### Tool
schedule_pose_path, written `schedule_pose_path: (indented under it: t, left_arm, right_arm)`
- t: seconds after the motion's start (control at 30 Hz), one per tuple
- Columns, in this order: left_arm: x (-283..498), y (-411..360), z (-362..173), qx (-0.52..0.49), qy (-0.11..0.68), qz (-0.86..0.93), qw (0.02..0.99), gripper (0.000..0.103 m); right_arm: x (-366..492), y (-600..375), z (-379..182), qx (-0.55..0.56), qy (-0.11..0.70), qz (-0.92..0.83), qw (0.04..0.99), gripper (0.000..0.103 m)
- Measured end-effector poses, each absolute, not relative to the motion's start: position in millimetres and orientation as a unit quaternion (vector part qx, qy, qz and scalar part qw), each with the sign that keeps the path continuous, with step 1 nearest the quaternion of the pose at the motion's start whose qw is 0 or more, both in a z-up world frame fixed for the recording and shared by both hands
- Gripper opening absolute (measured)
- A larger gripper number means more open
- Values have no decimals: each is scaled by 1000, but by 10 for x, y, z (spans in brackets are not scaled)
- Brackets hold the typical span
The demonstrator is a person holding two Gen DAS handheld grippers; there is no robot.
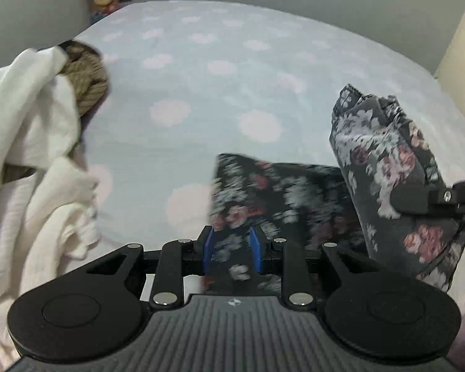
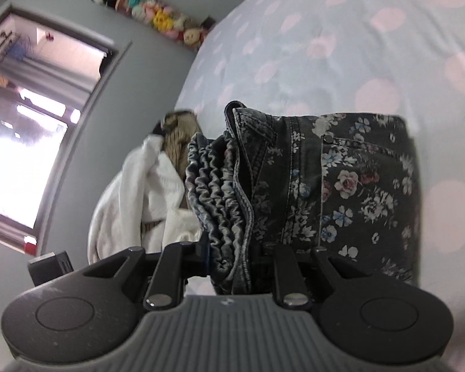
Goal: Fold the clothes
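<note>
Floral trousers [image 2: 350, 186], dark with pale and pink flowers, lying partly folded on the bed [image 1: 201, 71] and partly being lifted above it. Left gripper [image 1: 231, 249] closing its blue pads on a hem of this cloth, fabric passing between the two fingers and blurring just ahead of them. Right gripper [image 2: 229, 257] clamping the bunched elastic waistband [image 2: 214, 186], the gathered grey layers pressed tight between its fingers. Seen from the left wrist camera, right gripper [image 1: 418, 200] holding one raised fold of the trousers upright at the right side, above the sheet. Bed sheet showing light blue with big pale pink dots. White garment [image 1: 37, 142] piling at the left edge of the bed, touching a brown knitted piece [image 1: 86, 74] behind it. Row of plush toys [image 2: 158, 18] standing along the grey wall, beside a window [image 2: 31, 117] with bright light.
</note>
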State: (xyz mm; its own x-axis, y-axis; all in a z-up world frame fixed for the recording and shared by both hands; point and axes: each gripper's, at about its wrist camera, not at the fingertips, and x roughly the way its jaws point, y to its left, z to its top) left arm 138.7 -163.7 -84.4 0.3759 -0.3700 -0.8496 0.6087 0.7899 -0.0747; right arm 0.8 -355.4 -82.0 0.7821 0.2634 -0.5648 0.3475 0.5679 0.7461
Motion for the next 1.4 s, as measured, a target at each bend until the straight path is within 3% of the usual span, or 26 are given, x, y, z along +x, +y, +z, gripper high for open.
schedule_pose_path:
  t: [0.37, 0.83, 0.87, 1.0, 1.07, 1.27, 1.4]
  left_arm:
    - [1702, -1165, -1077, 102, 515, -240, 817, 23]
    - [1702, -1179, -1145, 69, 525, -263, 806, 23]
    - [1699, -1179, -1132, 65, 524, -264, 807, 23]
    - [1686, -1179, -1080, 48, 518, -266, 812, 23]
    - [1679, -1178, -1053, 39, 515, -267, 814, 23]
    - [1656, -1202, -966, 6, 507, -272, 818, 42]
    - [1628, -1286, -948, 0, 508, -277, 815, 46]
  right_arm:
    - [471, -3076, -1128, 425, 382, -36, 820, 21]
    - [971, -2800, -1682, 355, 430, -91, 825, 24]
    - [977, -2798, -1705, 353, 432, -89, 825, 26]
    - [878, -2792, -1574, 338, 415, -57, 843, 49]
    - [772, -2804, -1457, 327, 406, -53, 852, 53]
    - [280, -2891, -1181, 300, 367, -72, 877, 52]
    - [39, -2928, -1189, 288, 367, -88, 880, 38]
